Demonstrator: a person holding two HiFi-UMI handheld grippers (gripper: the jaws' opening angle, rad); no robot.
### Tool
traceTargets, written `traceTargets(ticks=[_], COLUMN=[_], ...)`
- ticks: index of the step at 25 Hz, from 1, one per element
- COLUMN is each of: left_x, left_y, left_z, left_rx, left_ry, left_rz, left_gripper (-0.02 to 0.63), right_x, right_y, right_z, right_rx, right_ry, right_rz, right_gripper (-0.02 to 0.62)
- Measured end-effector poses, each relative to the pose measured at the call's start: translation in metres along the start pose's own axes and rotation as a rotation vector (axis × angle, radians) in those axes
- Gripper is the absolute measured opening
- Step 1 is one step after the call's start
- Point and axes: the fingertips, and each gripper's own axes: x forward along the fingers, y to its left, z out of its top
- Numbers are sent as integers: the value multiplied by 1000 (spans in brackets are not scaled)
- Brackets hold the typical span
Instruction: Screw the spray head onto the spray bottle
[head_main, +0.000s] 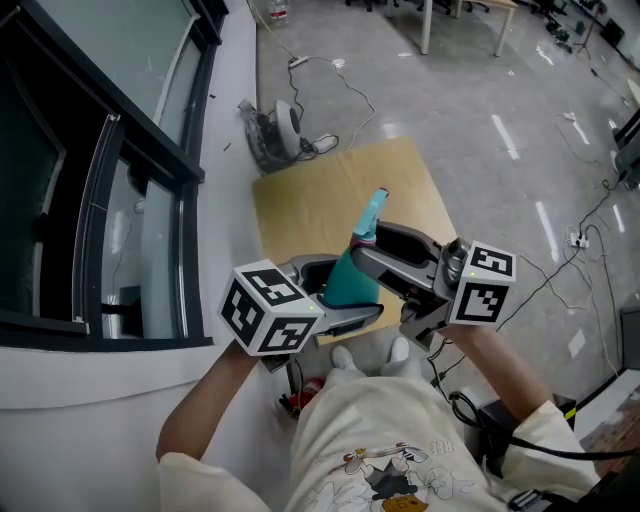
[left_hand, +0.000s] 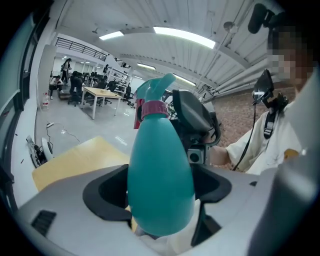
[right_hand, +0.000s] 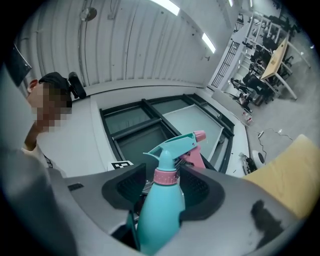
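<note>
Nearest my head camera, the left gripper (head_main: 345, 290) and its marker cube (head_main: 270, 308) are sitting low in the frame. Its fingers are clamping, spread wide, around the fat belly of the teal spray bottle (head_main: 350, 285). I am holding it that low, I judge, so the body cannot spin while the top gets turned. The bottle is hanging in the air at centre frame, its top tilting toward the upper right, above the near edge of the yellow table (head_main: 300, 200) and not resting on it.

The right gripper (head_main: 368, 243) is pointing in from the right at neck height. Its fingers are standing partly open on either side of the pink collar (right_hand: 165, 176), the part that needs twisting. The spray head (right_hand: 175, 145) is already sitting on the neck; how far it is threaded I cannot tell.

The head view is giving me only the layout: one gripper low, one high. The right gripper view is adding what that hides. It is showing a thin gap between pads and collar, so those fingers are gripping nothing, and the pink trigger (right_hand: 192, 157) is facing the upper right. The left gripper view is showing the bottle's body filling the space between its own pads, with the right gripper's dark finger just behind the neck.
</note>
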Motion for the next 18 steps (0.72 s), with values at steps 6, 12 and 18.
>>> traceTargets(ticks=[6,12,18], left_x=[-3,-11,-15], left_y=[-2,-2,-13], left_z=[9,13,13], left_rx=[12,32,87], left_ry=[-55,-70,-47], left_rz=[-23,-49,-117], left_gripper=[394,394,394], right_x=[-12,-51,-66], right_y=[5,13,-16], right_z=[6,9,30], right_rx=[-19,-82,-86], right_ry=[-7,-6,97], right_rz=[2,-11,233], right_gripper=[204,229,336])
